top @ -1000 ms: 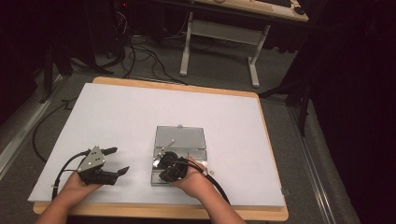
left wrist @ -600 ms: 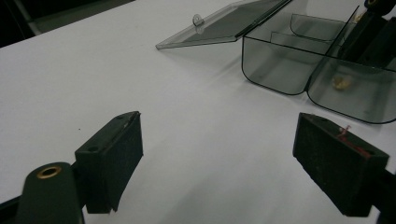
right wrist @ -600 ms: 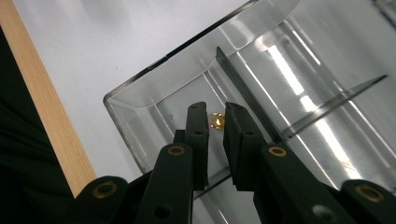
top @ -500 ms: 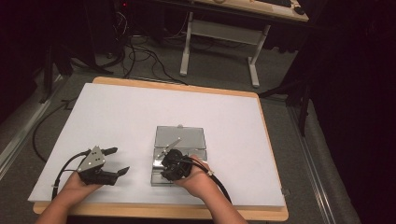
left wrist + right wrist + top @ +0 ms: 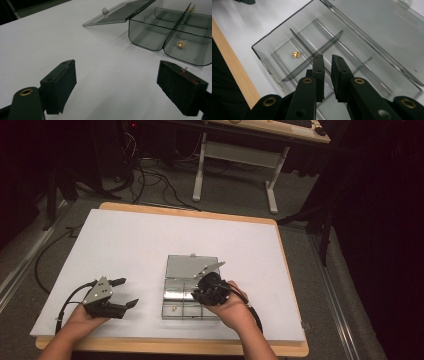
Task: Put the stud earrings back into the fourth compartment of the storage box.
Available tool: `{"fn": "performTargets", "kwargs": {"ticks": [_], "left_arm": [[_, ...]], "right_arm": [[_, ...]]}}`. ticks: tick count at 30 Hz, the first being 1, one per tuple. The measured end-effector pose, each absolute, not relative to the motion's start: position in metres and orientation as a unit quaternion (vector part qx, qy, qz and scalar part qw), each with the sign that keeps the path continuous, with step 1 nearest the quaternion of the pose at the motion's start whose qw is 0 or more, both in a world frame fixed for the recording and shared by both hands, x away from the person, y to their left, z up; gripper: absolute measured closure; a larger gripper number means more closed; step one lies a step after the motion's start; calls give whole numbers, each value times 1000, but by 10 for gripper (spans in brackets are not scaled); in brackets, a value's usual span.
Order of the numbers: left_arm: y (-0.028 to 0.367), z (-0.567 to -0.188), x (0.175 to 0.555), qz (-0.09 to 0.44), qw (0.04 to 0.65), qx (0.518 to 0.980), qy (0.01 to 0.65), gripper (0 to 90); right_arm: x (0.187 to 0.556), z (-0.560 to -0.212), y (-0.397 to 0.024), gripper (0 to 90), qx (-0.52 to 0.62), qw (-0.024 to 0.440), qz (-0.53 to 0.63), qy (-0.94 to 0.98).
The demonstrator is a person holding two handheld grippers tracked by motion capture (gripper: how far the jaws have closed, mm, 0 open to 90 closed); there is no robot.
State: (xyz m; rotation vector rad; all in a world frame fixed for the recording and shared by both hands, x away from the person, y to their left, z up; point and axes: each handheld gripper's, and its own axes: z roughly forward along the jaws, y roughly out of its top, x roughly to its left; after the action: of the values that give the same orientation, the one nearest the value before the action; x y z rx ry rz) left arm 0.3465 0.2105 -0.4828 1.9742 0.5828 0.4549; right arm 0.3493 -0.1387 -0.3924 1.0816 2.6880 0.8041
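At the white table [image 5: 125,245], you held the right gripper [image 5: 327,58] over the clear divided box [image 5: 262,53], its jaws nearly together with a thin gap and nothing between them; they had just been opening a little. The box's lid [image 5: 185,266] lay folded open beyond the gripper, leaving the compartments free from above. The small gold piece [image 5: 296,54] sat ahead and to the left of the jaw tips, one compartment over, past a divider. A clean pick would likely have called for wider jaws, a straight descent and clearance from the thin walls. The table's wooden edge [image 5: 234,72] ran close behind the box. Your left gripper [image 5: 117,75] rested well aside with its jaws wide apart, bare tabletop around it.
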Motion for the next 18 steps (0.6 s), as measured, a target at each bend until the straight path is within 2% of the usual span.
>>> {"fn": "performTargets", "kwargs": {"ticks": [18], "left_arm": [[210, -483, 346, 187, 493, 816, 236, 164]], "right_arm": [[350, -392, -206, 817, 436, 78, 275, 853]]}}
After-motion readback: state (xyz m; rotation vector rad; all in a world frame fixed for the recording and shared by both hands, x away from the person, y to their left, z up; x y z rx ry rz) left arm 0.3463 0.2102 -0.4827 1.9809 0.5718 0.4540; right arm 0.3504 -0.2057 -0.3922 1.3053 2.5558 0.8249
